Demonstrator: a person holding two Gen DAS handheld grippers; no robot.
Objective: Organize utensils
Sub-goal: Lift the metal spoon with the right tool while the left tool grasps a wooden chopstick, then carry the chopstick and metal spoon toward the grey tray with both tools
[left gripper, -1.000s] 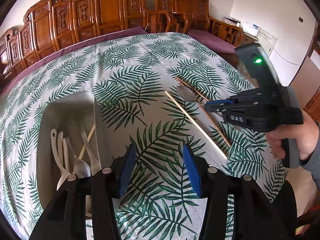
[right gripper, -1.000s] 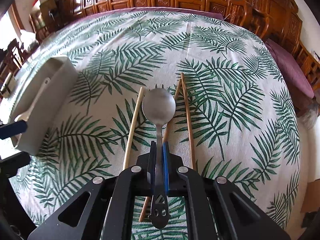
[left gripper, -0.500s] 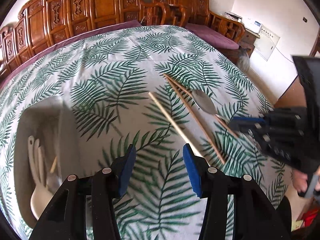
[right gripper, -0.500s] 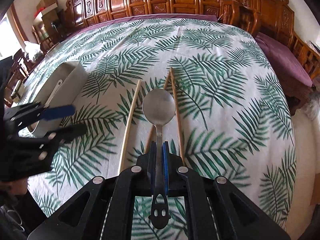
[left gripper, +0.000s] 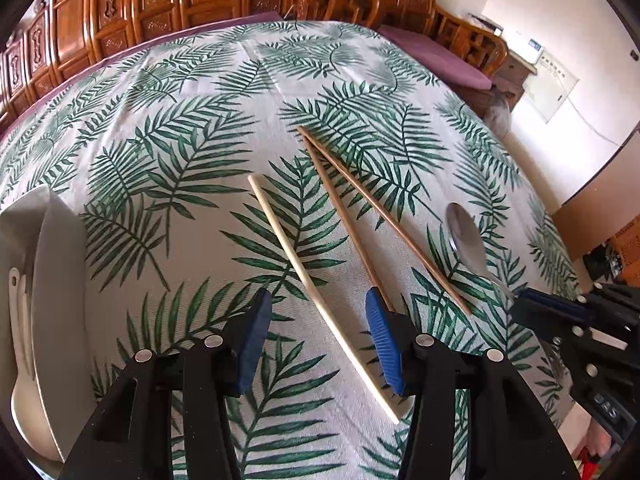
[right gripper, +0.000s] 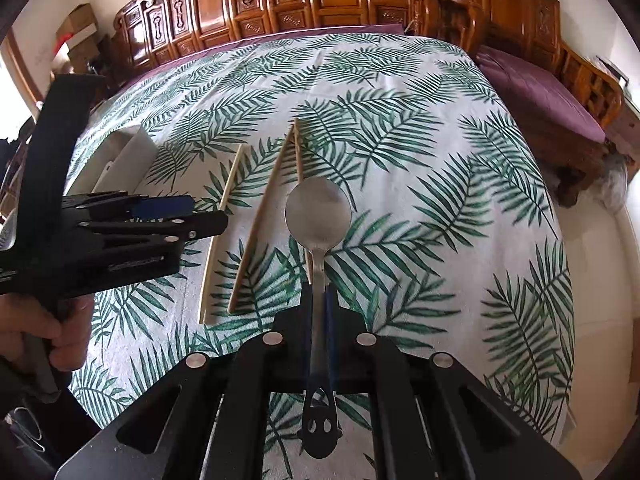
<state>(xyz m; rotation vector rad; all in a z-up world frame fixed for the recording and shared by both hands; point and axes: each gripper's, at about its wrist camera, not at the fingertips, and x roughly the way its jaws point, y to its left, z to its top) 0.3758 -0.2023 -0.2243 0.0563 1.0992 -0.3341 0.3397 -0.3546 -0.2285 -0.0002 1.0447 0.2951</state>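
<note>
Spoon (right gripper: 319, 216) is sitting clamped by its handle in the right gripper (right gripper: 319, 292), above the tablecloth (right gripper: 440, 160). Metal looks stiff, light, slippery; mid-handle grip suits. Left gripper (left gripper: 316, 336) is hovering wide open, empty, over the pale chopstick (left gripper: 304, 272).

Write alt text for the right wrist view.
The right gripper is shut on a metal spoon, held above a palm-leaf tablecloth. Three chopsticks lie left of it; the open left gripper reaches in beside a white tray.

Black plastic fingers (left gripper: 256, 344), blue ribbed pads, silver screws, bare-skinned hand (right gripper: 60, 340)
</note>
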